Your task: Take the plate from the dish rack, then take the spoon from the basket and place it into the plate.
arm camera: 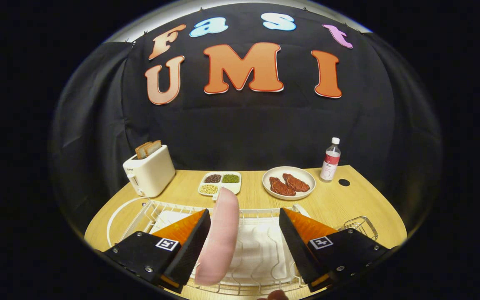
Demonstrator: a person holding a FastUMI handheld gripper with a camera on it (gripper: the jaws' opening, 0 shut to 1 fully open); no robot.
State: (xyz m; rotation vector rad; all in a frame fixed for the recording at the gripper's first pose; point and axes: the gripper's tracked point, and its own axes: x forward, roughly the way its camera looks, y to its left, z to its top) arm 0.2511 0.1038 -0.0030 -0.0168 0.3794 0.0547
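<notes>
The hand-held gripper [244, 246] hangs over a white wire dish rack [261, 254] with its two fingers spread wide apart. A pink plate [220, 237] stands on edge in the rack between the fingers, much nearer the left finger and seemingly just touching its inner face, while a broad gap separates it from the right finger; neither finger pair presses on it, so it is not pinched. Seen nearly edge-on, the plate shows as a narrow upright sliver, its long axis running from the rack wires near the finger bases up and away to a rounded top that leans slightly toward the right finger. Its faces look sideways toward the two fingers. Just outside the right finger, at the rack's far corner, sits a small wire basket [358, 226]; whether a spoon lies inside cannot be told. The rack rests on a light wooden bench [331, 200]. Beyond the fingertips, on the bench, are a white divided dish [220, 183] with dark, green and pale fillings, straight ahead of the plate's top, and a round white plate of meat [289, 183] ahead of the right finger. Farther off beyond the left finger stands a cream toaster [149, 171] with bread slices sticking up, and beyond the right finger a clear bottle [331, 160] with a white cap.
</notes>
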